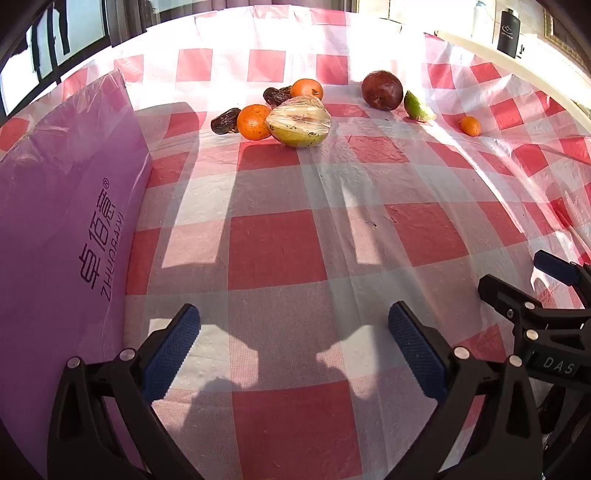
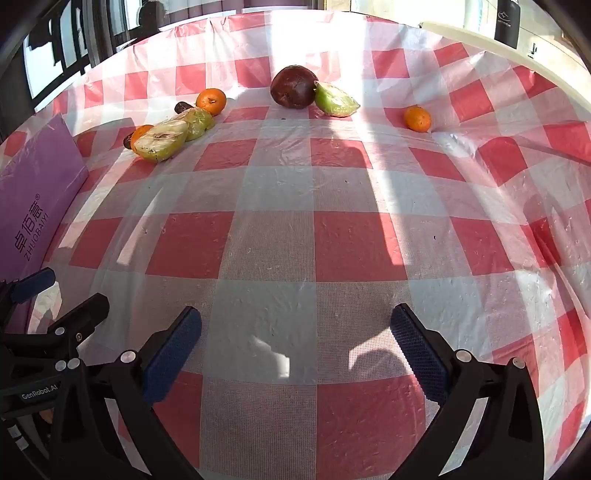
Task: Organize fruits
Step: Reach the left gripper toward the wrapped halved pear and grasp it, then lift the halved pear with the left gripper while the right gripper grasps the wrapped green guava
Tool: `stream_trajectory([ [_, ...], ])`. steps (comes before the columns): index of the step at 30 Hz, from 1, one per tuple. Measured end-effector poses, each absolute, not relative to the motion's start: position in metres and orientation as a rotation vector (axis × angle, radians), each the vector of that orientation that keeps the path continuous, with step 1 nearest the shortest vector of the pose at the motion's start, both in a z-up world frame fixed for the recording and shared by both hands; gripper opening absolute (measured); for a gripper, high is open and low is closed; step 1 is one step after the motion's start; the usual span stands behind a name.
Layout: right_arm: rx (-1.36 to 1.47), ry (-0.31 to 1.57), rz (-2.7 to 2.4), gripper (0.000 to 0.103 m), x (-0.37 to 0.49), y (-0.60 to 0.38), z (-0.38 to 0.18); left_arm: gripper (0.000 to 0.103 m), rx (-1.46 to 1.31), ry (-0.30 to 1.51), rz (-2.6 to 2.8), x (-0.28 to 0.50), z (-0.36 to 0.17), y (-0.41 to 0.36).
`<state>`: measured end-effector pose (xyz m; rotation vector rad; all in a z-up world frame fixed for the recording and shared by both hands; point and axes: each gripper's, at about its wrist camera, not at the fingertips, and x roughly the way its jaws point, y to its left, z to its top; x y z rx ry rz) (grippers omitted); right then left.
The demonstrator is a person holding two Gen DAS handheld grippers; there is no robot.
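While both tools point down at the table, neither holds anything. The left gripper (image 1: 293, 350) stands spread wide, its blue pads (image 1: 171, 354) apart over bare cloth (image 1: 273, 251). The right gripper (image 2: 295, 350) is likewise spread wide and empty; it also shows at the right edge of the left view, just beside the left one.

The red-and-white checked cloth covers the table; its middle carries only shadows and sun patches. A purple box (image 1: 62, 229) with printed lettering stands along the left side.

All fruit lies at the far side, well apart from both grippers. Far left is a cluster: a cut pear half (image 1: 299, 123) wrapped in film, touching an orange (image 1: 253, 122), with a date (image 1: 224, 121) just beside that orange. Behind them sit a second orange (image 1: 306, 88) and another date (image 1: 276, 95). The right view shows a second wrapped green piece (image 2: 199, 122) behind the pear half.

Farther right, a dark red round fruit (image 1: 381, 90) touches a wrapped green wedge (image 1: 417, 107). A small orange (image 1: 470, 126) lies alone beyond them, near a fold in the cloth.

A black bottle (image 1: 508, 33) stands past the table's far right edge.
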<state>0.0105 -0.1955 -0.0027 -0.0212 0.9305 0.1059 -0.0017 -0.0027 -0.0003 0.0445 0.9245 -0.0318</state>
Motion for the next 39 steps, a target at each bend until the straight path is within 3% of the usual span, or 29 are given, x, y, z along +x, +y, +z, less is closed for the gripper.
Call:
stream_trajectory([
  [14, -0.018, 0.922, 0.1, 0.099, 0.007, -0.192, -0.002, 0.102, 0.01, 0.956, 0.016, 0.007, 0.001, -0.005],
  [30, -0.022, 0.926, 0.098, 0.099, 0.008, -0.192, -0.001, 0.101, -0.077, 0.926, 0.08, 0.155, 0.005, -0.019],
  [32, -0.023, 0.927, 0.098, 0.099, 0.008, -0.192, -0.002, 0.086, -0.052, 0.913, 0.084, 0.168, 0.005, -0.019],
  [34, -0.023, 0.926, 0.098, 0.099, 0.007, -0.193, -0.001, 0.083, -0.03, 0.912, 0.079, 0.177, 0.005, -0.019],
  [37, -0.023, 0.927, 0.098, 0.099, 0.007, -0.193, -0.002, 0.061, -0.011, 0.896, 0.05, 0.174, 0.007, -0.018],
  [39, -0.02, 0.931, 0.099, 0.099, 0.008, -0.192, -0.002, 0.061, -0.008, 0.893, 0.008, 0.164, 0.009, -0.017],
])
